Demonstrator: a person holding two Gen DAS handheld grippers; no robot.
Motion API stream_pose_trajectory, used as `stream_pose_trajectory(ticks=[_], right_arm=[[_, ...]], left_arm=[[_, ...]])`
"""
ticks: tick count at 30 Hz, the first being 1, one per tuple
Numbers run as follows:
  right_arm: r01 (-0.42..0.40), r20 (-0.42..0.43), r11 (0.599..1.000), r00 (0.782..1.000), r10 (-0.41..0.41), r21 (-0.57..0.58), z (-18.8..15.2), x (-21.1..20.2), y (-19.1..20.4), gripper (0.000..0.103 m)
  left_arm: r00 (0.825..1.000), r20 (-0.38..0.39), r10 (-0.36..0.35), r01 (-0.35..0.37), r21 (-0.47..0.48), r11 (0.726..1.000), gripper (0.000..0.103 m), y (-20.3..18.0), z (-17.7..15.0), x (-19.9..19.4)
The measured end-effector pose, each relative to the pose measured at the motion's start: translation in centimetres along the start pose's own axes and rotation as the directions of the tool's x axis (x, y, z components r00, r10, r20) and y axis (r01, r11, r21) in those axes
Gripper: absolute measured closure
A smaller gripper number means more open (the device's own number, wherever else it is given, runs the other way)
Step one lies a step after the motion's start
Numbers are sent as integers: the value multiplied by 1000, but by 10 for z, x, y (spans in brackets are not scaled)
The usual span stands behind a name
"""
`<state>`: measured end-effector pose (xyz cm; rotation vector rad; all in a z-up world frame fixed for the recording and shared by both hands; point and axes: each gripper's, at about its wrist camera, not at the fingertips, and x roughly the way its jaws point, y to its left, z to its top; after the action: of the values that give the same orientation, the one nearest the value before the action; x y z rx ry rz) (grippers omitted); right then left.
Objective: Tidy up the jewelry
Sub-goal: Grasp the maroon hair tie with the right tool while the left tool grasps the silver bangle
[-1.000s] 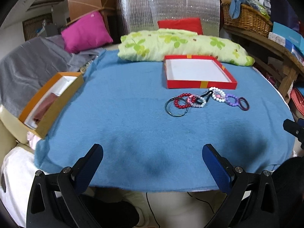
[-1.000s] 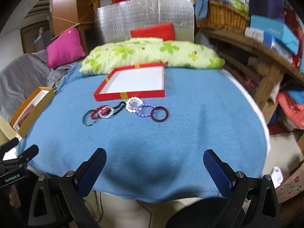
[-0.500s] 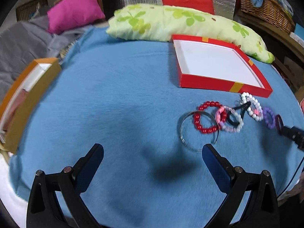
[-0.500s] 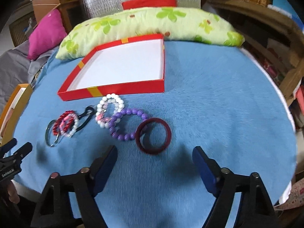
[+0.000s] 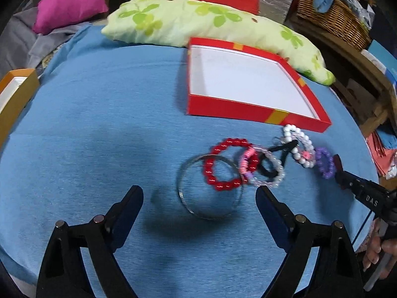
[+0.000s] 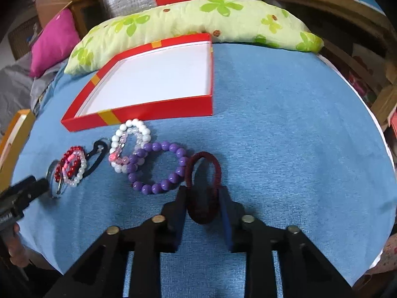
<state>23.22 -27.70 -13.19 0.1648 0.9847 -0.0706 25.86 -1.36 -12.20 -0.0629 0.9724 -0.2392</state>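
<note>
orange box (image 5: 15, 94): cut off by left edge | silver bangle (image 6: 53, 178): partly hidden behind left gripper (image 6: 27, 191) | dark red ring (image 5: 337, 161): mostly hidden, probably behind right gripper (image 5: 347, 178)

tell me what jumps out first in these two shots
A row of bright bracelets on the blue blanket, just before the empty red box. At its right end the right hand-held gripper is closing on the dark red band, squeezed oval; the left hand-held gripper straddles the silver bangle.
</note>
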Motion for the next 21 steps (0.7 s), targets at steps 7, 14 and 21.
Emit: stream_pose_trajectory(ticks=[7,14,21], right_arm=[[-12,8,1000,1000,12,18,0,-1,-4,84],[-15,7,999,1000,14,38,-1,-3,-7,84],[-30,20,998,999,28,52,-1,-7,-4,86]], left_arm=[[999,-29,22,-21,35,999,11,-1,-9,6],[997,-31,76,-71,130,989,11,-7,-13,13],[995,-15,102,-99,133,986,11,-6,0,23]])
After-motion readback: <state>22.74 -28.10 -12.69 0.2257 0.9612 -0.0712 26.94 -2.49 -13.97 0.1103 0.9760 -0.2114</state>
